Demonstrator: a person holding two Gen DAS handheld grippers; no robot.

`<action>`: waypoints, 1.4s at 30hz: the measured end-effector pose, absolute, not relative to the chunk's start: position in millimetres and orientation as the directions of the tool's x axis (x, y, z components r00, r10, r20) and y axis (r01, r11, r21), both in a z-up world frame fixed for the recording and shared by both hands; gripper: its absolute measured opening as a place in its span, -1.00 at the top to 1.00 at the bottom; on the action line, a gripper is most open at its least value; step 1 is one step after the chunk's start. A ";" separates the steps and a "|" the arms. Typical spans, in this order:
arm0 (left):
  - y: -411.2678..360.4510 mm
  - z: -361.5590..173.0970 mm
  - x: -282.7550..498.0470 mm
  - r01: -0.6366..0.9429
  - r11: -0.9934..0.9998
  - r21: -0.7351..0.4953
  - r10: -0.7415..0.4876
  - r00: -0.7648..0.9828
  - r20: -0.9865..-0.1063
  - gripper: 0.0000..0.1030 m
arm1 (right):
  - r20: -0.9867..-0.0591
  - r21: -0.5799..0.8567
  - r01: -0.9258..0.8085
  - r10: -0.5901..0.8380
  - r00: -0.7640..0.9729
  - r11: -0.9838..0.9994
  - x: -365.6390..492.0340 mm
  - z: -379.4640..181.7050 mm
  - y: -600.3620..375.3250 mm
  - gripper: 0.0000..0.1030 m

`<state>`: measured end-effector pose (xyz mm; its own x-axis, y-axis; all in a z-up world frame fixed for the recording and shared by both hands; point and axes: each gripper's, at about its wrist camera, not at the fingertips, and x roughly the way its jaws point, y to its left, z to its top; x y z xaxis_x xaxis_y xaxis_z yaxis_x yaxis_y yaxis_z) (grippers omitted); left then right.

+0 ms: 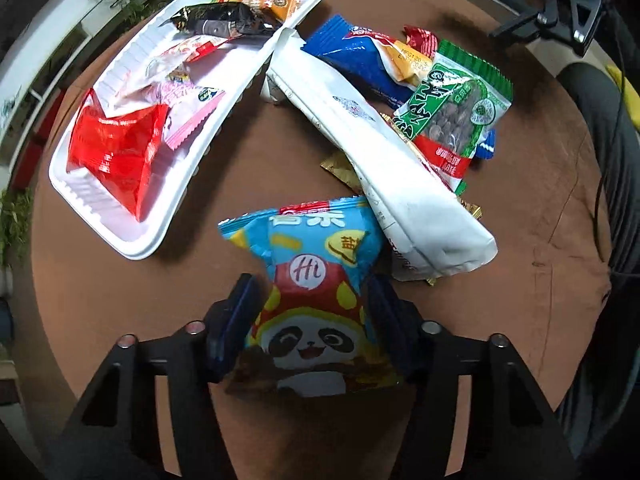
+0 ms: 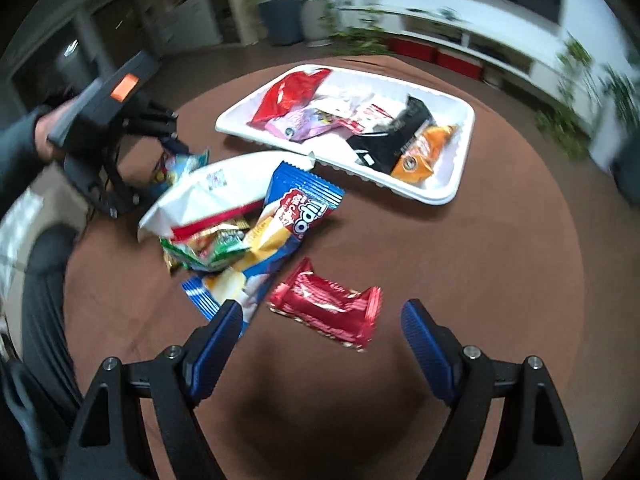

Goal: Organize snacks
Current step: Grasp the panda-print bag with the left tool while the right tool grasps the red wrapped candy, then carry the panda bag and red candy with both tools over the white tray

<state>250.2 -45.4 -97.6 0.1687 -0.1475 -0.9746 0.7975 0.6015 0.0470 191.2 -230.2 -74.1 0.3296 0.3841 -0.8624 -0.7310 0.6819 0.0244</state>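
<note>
My left fingers [image 1: 310,320] pinch one blue panda snack packet [image 1: 316,280] at its waist, low over the brown tabletop [image 1: 248,152]. My right fingers [image 2: 322,336] stand wide apart, holding nothing, above one red foil packet [image 2: 326,304]. Beside it the loose pile holds one long white bag [image 1: 384,160], one blue Tipo packet [image 2: 296,204] and one green nut packet [image 1: 456,108]. The one white tray [image 1: 132,248] carries at least five packets.
</note>
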 end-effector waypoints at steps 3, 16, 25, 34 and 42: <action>-43.2 -98.7 250.8 0.773 0.634 0.029 -0.165 0.171 -0.971 0.14 | -0.874 -0.037 -0.792 0.364 0.321 0.610 192.8 -79.8 -220.8 -0.63; -19.3 -96.0 232.7 0.644 0.760 -0.090 -0.270 0.187 -0.945 0.29 | -0.935 -0.129 -0.907 0.256 0.246 0.402 207.2 -102.9 -185.2 -0.27; -8.4 -94.1 216.2 0.598 0.787 -0.151 -0.321 0.188 -0.928 0.29 | -0.966 -0.075 -0.940 0.211 0.152 0.333 208.9 -108.9 -177.7 0.04; -7.2 -93.2 213.4 0.577 0.797 -0.178 -0.342 0.189 -0.920 0.29 | -0.979 -0.021 -0.923 0.179 0.097 0.385 214.1 -109.0 -169.0 0.10; -2.1 -92.2 208.5 0.567 0.801 -0.191 -0.355 0.194 -0.915 0.29 | -0.986 -0.037 -0.918 0.135 0.098 0.395 195.6 -109.6 -152.9 0.37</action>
